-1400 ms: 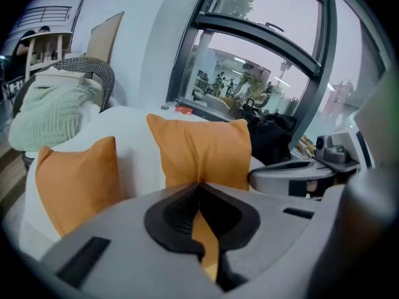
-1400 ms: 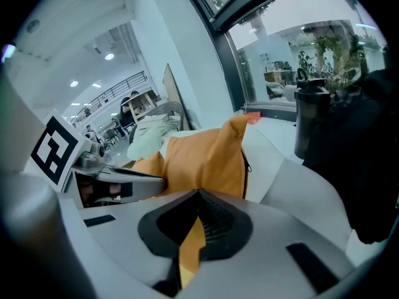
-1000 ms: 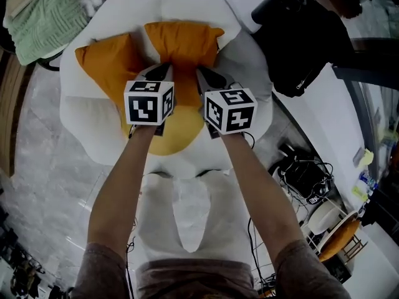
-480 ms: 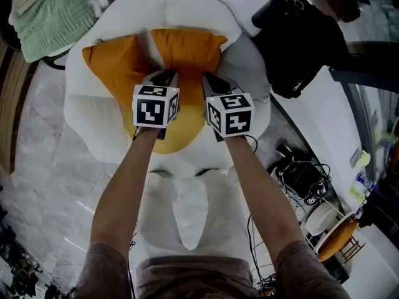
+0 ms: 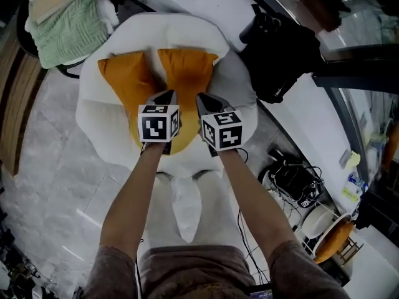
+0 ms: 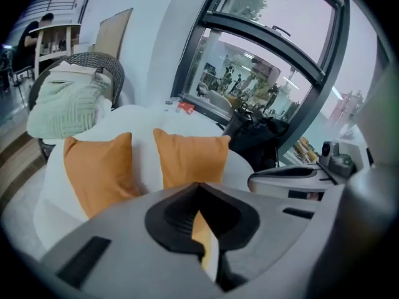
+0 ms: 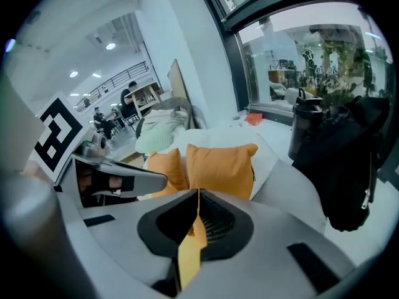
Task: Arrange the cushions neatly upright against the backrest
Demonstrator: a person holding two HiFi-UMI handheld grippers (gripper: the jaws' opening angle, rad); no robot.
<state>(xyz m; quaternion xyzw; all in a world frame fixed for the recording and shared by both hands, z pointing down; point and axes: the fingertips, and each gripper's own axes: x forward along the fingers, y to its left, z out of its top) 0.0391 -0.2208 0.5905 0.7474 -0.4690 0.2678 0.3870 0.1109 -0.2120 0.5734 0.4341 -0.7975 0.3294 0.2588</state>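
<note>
Two cushions already stand upright against the backrest (image 5: 168,30) of the white chair (image 5: 100,114) in the head view: the left cushion (image 5: 121,73) and the right cushion (image 5: 187,67), side by side and touching, the left one leaning a little outward. A third cushion (image 5: 186,143), of a paler yellow-orange, is lower, over the near part of the seat, and is mostly covered by the left gripper (image 5: 166,96) and the right gripper (image 5: 203,99), which are close together above it. So I judge the task about two thirds done: this last cushion must yet go up to the backrest, probably to the right of the pair or in front of it. In the left gripper view the left cushion (image 6: 100,170) and right cushion (image 6: 190,161) look plump and square, with pointed corners and smooth plain fabric. The left gripper (image 6: 198,187) has just been closing; its jaws are now together, and a thin orange strip shows in the slit, which I take as the edge of the third cushion pinched there. In the right gripper view the two cushions (image 7: 165,167) (image 7: 221,167) again stand straight at the far side. The right gripper (image 7: 198,195) also has its jaws pressed together on a yellow-orange fold of fabric, the same third cushion as it seems.
</note>
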